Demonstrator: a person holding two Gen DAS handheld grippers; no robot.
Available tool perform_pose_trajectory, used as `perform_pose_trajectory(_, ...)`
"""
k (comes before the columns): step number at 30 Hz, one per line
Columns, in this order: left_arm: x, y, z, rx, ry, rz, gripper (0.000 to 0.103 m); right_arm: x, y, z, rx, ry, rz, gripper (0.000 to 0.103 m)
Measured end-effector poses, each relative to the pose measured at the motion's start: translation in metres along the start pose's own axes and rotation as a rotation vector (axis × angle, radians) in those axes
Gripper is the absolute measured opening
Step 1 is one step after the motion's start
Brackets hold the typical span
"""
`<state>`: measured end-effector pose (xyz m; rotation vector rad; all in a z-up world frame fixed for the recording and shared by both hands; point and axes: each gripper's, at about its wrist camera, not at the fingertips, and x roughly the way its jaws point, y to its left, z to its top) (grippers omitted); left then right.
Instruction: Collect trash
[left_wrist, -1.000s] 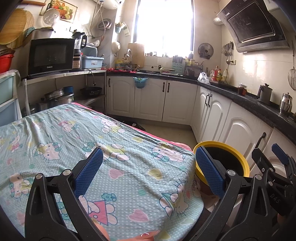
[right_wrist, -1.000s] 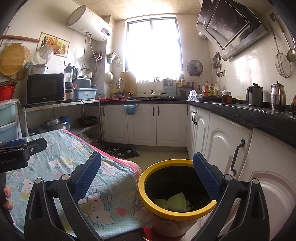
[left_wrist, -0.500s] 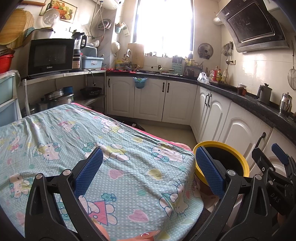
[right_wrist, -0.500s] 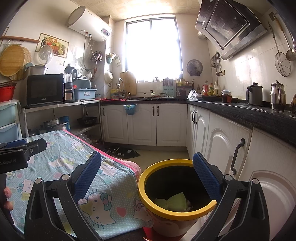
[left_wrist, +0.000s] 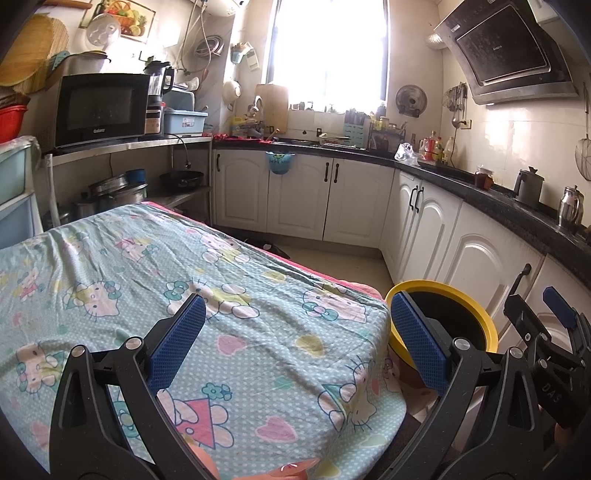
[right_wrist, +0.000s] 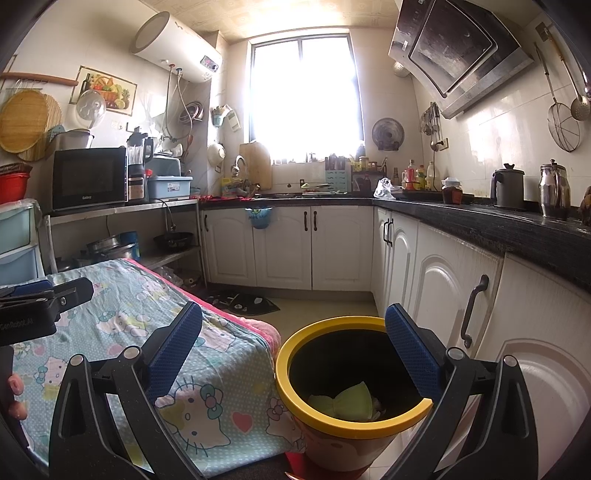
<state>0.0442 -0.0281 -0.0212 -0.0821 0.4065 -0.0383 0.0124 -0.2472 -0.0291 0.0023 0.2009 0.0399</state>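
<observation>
Inside, yellow-rimmed bin (right_wrist: 352, 415) holds pale-green trash (right_wrist: 347, 404).

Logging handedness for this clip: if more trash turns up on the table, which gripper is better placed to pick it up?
Left, probably. The left gripper hangs open over the cloth-covered table, while the right gripper is open above the yellow-rimmed bin, off the table's edge.
</observation>
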Motion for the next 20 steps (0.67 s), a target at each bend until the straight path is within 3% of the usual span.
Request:
perform_pose_trajectory(8, 0.004, 0.002, -0.002, 0.001, 0.022, -0.008, 0.092, 0.002, 0.005, 0.001, 0.000, 0.016, 0.011, 0.097)
perform_pose_trajectory(12, 0.009, 0.025, 0.000, -0.096, 0.117, -0.049, 0.092, 0.006, 0.016, 0.010, -0.018, 0.025, 0.038, 0.097)
perform_pose_trajectory(14, 0.008, 0.045, 0.000, -0.124, 0.152, -0.018, 0.092, 0.013, 0.035, 0.019, -0.054, 0.043, 0.095, 0.097)
perform_pose_trajectory(16, -0.002, 0.086, 0.001, -0.162, 0.164, 0.084, 0.092, 0.025, 0.065, 0.030, -0.066, 0.086, 0.188, 0.097)
perform_pose_trajectory(18, -0.019, 0.144, -0.002, -0.237, 0.165, 0.232, 0.092, 0.043, 0.120, 0.041, -0.071, 0.168, 0.363, 0.097)
perform_pose_trajectory(20, -0.045, 0.217, -0.012, -0.329, 0.166, 0.471, 0.092, 0.058, 0.185, 0.045, -0.103, 0.254, 0.535, 0.097)
